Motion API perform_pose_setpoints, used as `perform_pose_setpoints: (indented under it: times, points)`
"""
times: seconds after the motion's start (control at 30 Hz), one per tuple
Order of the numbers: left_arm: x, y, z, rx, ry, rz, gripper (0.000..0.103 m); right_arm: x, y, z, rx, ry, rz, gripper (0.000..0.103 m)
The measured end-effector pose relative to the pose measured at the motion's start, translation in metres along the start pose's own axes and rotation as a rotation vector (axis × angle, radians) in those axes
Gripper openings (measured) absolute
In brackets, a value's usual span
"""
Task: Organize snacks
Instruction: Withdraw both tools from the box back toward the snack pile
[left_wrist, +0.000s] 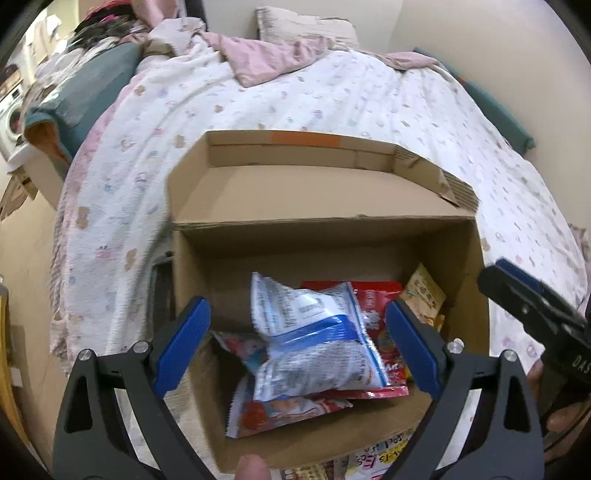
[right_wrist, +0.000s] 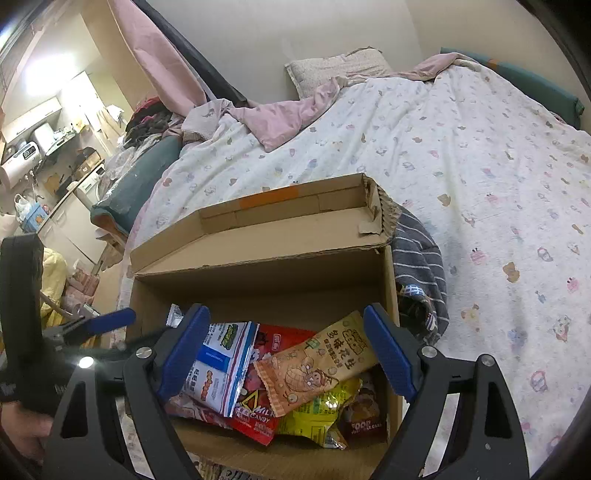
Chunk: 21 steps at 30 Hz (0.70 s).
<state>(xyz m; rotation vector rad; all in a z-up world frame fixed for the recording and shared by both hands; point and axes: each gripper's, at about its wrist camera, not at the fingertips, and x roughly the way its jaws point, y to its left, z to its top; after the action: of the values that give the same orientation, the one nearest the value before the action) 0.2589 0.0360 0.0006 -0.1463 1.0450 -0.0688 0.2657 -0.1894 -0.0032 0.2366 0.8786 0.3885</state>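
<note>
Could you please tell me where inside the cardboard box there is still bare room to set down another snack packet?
The cardboard box has bare floor along its far wall and in the far left corner, behind the white-and-blue packet. The near and right parts are crowded: that packet, the red candy bag and the orange peanut packet overlap there.

On the bed (right_wrist: 461, 147): cardboard box (right_wrist: 258, 273), lid flap folded back toward the pillow (right_wrist: 332, 68). Inside, heaped: peanut packet (right_wrist: 314, 369) atop milk candy bag (right_wrist: 258, 417), zip pouch (left_wrist: 314, 339) left. Striped garment (right_wrist: 417, 266) right of box.
</note>
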Motion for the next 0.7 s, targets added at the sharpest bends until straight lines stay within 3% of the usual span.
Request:
perform_pose_setpoints:
  times: [0.07, 0.23, 0.47, 0.7]
  points:
    - [-0.005, 0.004, -0.001, -0.001, 0.002, 0.007, 0.095, 0.002, -0.002, -0.001, 0.028, 0.03, 0.03, 0.088]
    - [-0.023, 0.012, -0.007, 0.007, -0.018, 0.042, 0.095, 0.03, 0.007, -0.016, 0.116, 0.205, 0.201, 0.088]
    - [-0.035, 0.026, -0.029, 0.009, 0.008, 0.062, 0.095, 0.007, 0.006, -0.016, 0.123, 0.15, 0.185, 0.088]
    - [-0.06, 0.035, -0.072, 0.013, 0.027, 0.074, 0.095, -0.028, -0.012, -0.043, 0.206, 0.141, 0.158, 0.088]
